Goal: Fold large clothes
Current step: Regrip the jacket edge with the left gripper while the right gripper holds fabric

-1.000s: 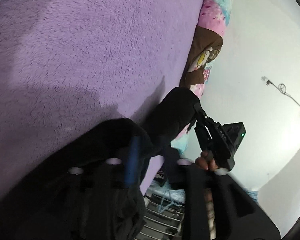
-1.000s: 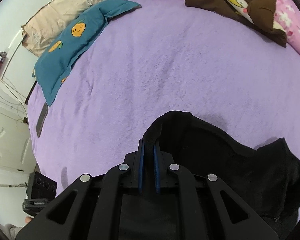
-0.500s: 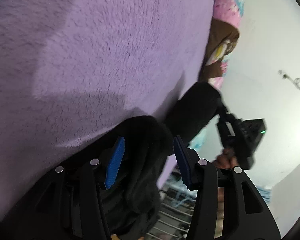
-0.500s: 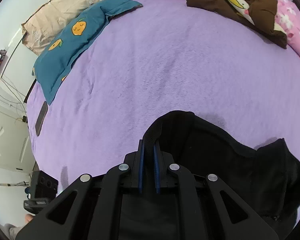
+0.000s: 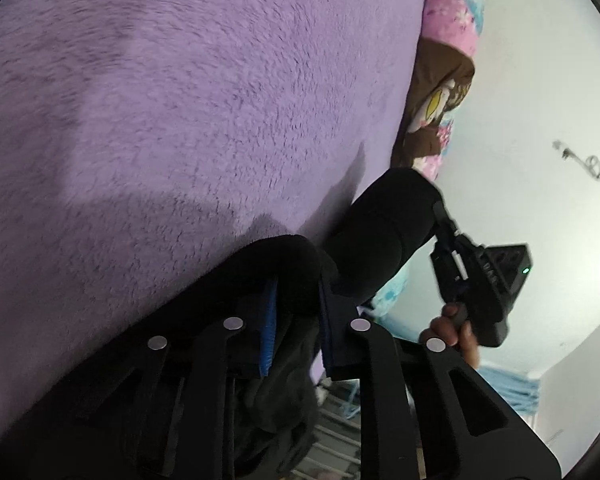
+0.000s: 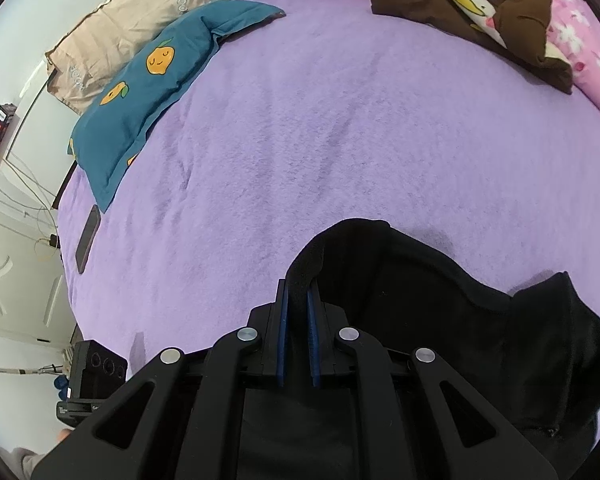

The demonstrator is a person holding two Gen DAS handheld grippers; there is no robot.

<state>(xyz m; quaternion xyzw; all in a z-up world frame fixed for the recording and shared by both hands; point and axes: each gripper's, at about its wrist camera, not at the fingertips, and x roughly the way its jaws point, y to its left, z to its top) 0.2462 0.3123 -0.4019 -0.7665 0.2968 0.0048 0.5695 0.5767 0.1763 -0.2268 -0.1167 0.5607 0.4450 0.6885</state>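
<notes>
A black garment (image 6: 440,280) lies at the near edge of the purple bed cover (image 6: 300,140). My right gripper (image 6: 298,300) is shut on a thick folded edge of it, and the cloth spreads to the right of the fingers. In the left wrist view my left gripper (image 5: 296,292) is shut on another bunched edge of the black garment (image 5: 284,260), low over the purple bed cover (image 5: 200,100). The right gripper (image 5: 480,280) shows there too, held in a hand, with black cloth (image 5: 384,220) stretched from it.
A teal pillow with oranges (image 6: 160,80) and a beige pillow (image 6: 128,28) lie far left. A brown garment (image 6: 472,12) rests on pink bedding far right. A dark phone (image 6: 88,238) lies near the bed's left edge. A metal rack (image 5: 340,440) stands below the bed edge.
My left gripper opened around the black cloth half a second ago and has now closed on it. My right gripper kept its hold and barely moved.
</notes>
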